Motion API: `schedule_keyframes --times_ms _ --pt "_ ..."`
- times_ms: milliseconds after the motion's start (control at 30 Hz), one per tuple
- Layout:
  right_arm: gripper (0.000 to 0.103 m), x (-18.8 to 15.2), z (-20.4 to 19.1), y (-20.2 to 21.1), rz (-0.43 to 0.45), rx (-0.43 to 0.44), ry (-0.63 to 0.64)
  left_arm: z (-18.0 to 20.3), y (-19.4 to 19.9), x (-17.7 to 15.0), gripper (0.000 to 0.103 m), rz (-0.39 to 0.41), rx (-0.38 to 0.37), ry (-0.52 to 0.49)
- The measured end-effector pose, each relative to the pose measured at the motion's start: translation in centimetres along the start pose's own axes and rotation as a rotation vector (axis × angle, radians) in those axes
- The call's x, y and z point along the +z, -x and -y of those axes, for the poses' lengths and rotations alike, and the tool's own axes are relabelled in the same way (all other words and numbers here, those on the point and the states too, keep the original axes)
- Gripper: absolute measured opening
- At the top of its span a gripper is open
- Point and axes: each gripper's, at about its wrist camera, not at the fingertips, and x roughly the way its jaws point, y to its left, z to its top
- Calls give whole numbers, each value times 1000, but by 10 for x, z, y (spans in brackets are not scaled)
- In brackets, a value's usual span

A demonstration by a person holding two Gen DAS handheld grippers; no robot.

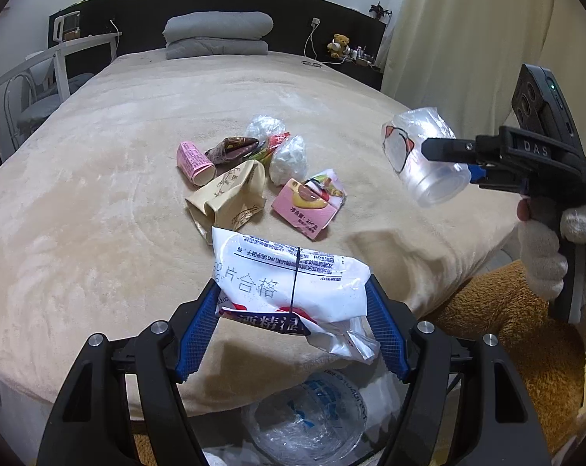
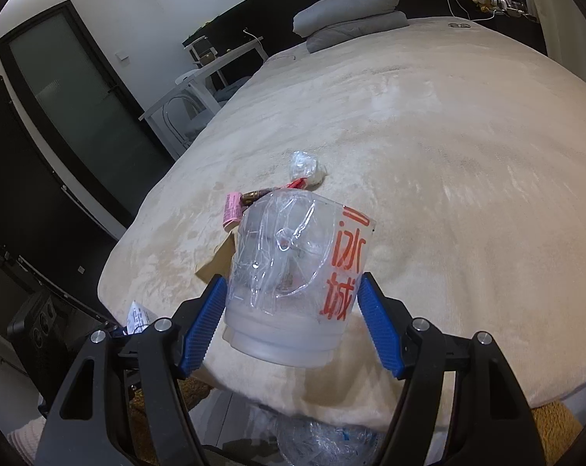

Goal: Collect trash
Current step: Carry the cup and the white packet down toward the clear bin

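Observation:
My left gripper (image 1: 293, 291) is shut on a white wipes packet (image 1: 289, 283) with printed text, held over the near edge of the bed. My right gripper (image 2: 293, 291) is shut on a clear plastic cup (image 2: 297, 272) with red lettering; it also shows in the left wrist view (image 1: 425, 155), held in the air at the right. A pile of trash lies on the bed: a pink cup (image 1: 195, 163), a beige paper bag (image 1: 231, 198), a pink carton (image 1: 310, 202), a crumpled clear bag (image 1: 289, 159) and a brown wrapper (image 1: 231, 149).
A clear plastic bag (image 1: 308, 423) sits open on the floor below the grippers, also in the right wrist view (image 2: 328, 442). The beige bed (image 1: 118, 194) has grey folded bedding (image 1: 217, 35) at its head. A brown rug (image 1: 518, 334) lies at the right. A white desk and chair (image 1: 40, 77) stand at the left.

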Motion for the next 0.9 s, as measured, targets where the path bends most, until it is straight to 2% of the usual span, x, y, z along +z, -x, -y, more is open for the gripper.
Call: schedule_keyframes --times_ms 200,500,733,900 --pt "69 -33 -18 33 3 12 37 25 25 -7 70 37 -15 -15" --pt "69 -86 -30 57 -25 16 70 51 48 -33 70 50 -29 -9" --pt "69 -119 -27 50 -81 10 75 54 45 -60 70 21 -39 44" --pt "69 -133 -23 34 -130 13 61 52 30 -76 70 -34 -48 77"
